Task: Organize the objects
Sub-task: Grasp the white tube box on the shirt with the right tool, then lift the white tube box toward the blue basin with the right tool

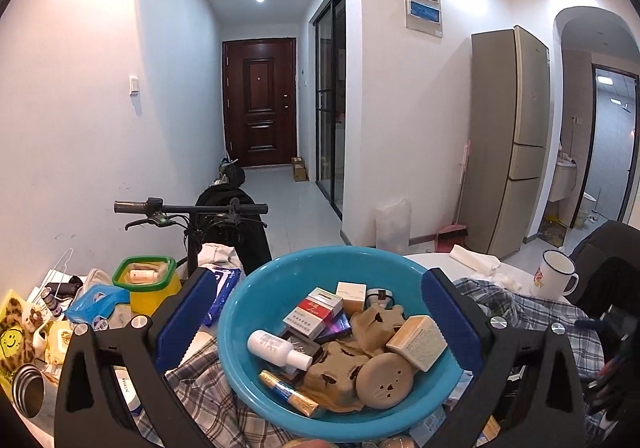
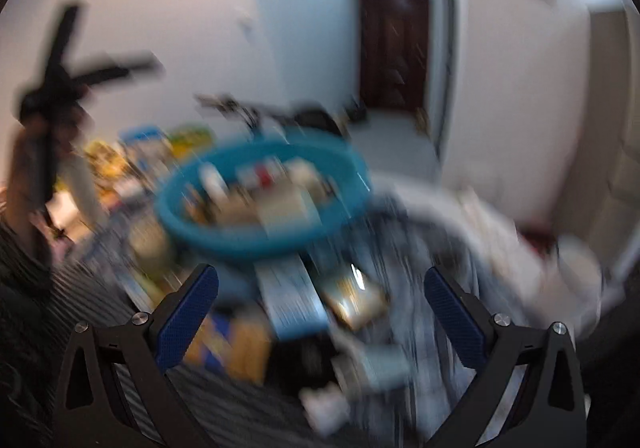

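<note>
My left gripper and right gripper are both spread, empty. Left view resolves the blue basin contents; right view is motion-blurred.

Left gripper: blue-padded fingers spread wide, either side of a blue plastic basin. Basin contents: red-and-white cigarette pack, white bottle, battery, brown bear-face pieces, small boxes. Basin rests on plaid cloth. Nearby: yellow green-rimmed container, enamel mug.
</note>
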The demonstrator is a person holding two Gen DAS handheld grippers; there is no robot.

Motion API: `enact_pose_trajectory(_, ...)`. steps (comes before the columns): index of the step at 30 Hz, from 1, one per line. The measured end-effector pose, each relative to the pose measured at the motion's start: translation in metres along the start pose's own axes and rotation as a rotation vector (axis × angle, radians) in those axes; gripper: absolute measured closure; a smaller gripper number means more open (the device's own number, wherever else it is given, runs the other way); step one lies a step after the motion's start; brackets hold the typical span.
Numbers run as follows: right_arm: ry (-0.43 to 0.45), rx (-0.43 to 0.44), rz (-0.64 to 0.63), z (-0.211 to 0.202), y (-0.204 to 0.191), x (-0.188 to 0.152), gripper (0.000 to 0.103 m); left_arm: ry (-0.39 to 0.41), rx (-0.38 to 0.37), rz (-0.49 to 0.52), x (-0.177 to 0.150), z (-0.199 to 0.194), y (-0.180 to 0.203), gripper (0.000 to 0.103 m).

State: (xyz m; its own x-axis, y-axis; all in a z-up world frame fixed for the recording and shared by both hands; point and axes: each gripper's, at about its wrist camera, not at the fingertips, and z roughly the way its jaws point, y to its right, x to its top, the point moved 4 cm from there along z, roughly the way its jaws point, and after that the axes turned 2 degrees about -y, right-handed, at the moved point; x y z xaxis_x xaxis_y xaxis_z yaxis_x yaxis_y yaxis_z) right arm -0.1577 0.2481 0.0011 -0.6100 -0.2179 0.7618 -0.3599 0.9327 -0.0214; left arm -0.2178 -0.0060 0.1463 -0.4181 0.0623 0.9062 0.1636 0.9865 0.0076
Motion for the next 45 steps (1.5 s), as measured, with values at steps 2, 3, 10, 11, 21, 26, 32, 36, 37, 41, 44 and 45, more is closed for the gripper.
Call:
enact_pose_trajectory(2,-0.036,0.012,0.041,0.013,0.013,-0.013,0.0,-0.006,0.002,0.006,-0.001,0.003,0.003,0.0)
enact_pose_trajectory(3,-0.051,0.041,0.068,0.02,0.018,-0.017,0.0,-0.008,0.001,0.011,-0.001,0.004,0.005,0.0)
enact_pose_trajectory(10,-0.136,0.169,0.234,0.054,0.053,-0.04,0.0,-0.01,-0.003,0.061,-0.002,0.005,0.02,0.0)
enact_pose_trajectory(11,-0.136,0.188,0.25,0.057,0.055,-0.043,0.001,-0.009,-0.009,0.063,-0.002,0.005,0.021,0.0)
enact_pose_trajectory(21,-0.157,0.327,0.322,0.08,0.06,-0.058,0.015,-0.054,-0.021,0.057,-0.008,0.023,0.026,0.0)
enact_pose_trajectory(26,-0.163,0.365,0.38,0.089,0.069,-0.068,0.019,-0.061,-0.024,0.065,-0.01,0.026,0.029,0.0)
enact_pose_trajectory(32,-0.154,0.354,0.399,0.079,0.075,-0.074,0.041,-0.062,-0.027,0.075,-0.01,0.027,0.031,0.0)
enact_pose_trajectory(36,-0.157,0.25,0.355,0.061,0.078,-0.079,0.041,-0.058,-0.03,0.074,-0.01,0.025,0.031,0.0)
enact_pose_trajectory(37,-0.164,0.227,0.336,0.059,0.077,-0.08,0.041,-0.058,-0.031,0.072,-0.009,0.025,0.031,0.0)
enact_pose_trajectory(41,-0.185,0.199,0.306,0.057,0.08,-0.085,0.064,-0.055,-0.031,0.072,-0.008,0.024,0.031,0.0)
enact_pose_trajectory(44,-0.201,0.141,0.259,0.059,0.077,-0.088,0.073,-0.044,-0.032,0.083,-0.008,0.02,0.033,0.0)
enact_pose_trajectory(45,-0.188,0.127,0.246,0.057,0.076,-0.087,0.075,-0.041,-0.031,0.085,-0.007,0.019,0.033,0.0)
